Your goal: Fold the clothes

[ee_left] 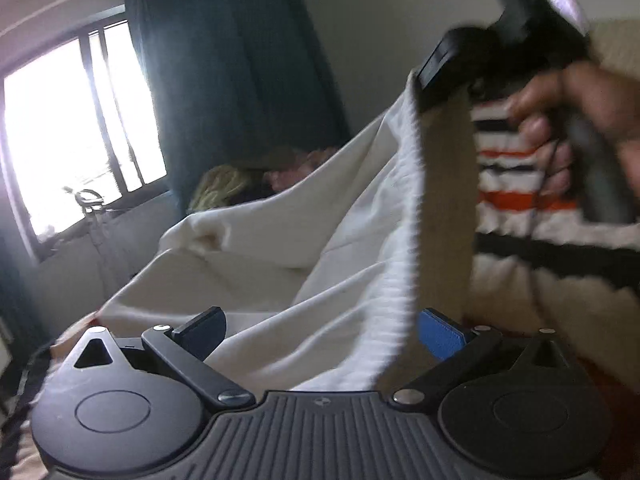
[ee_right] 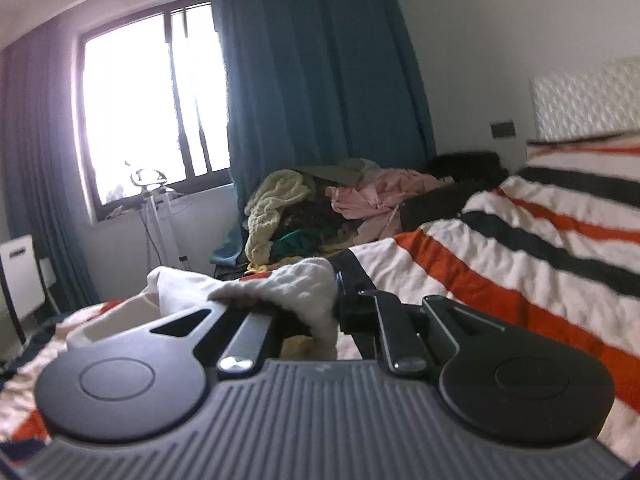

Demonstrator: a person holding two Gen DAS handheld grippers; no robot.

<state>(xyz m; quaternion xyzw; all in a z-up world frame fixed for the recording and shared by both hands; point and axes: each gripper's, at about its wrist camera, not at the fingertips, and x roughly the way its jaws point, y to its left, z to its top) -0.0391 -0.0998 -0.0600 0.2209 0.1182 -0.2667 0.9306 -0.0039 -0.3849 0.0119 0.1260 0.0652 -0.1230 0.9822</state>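
Note:
A white garment (ee_left: 344, 240) with a ribbed hem hangs stretched in the air over the striped bed. In the left wrist view my left gripper (ee_left: 320, 328) stands wide open, and the cloth drapes between its black finger (ee_left: 204, 328) and blue-padded finger (ee_left: 440, 336) without being clamped. My right gripper (ee_left: 444, 80), held by a hand, is shut on the garment's upper edge. In the right wrist view the right gripper (ee_right: 316, 304) pinches a bunched white fold of the garment (ee_right: 288, 288).
The bed carries an orange, black and white striped blanket (ee_right: 520, 248). A pile of mixed clothes (ee_right: 320, 208) lies at its far side under a teal curtain (ee_right: 320, 80). A window (ee_right: 148, 100), a white stand (ee_right: 160, 216) and a headboard (ee_right: 584, 96) surround it.

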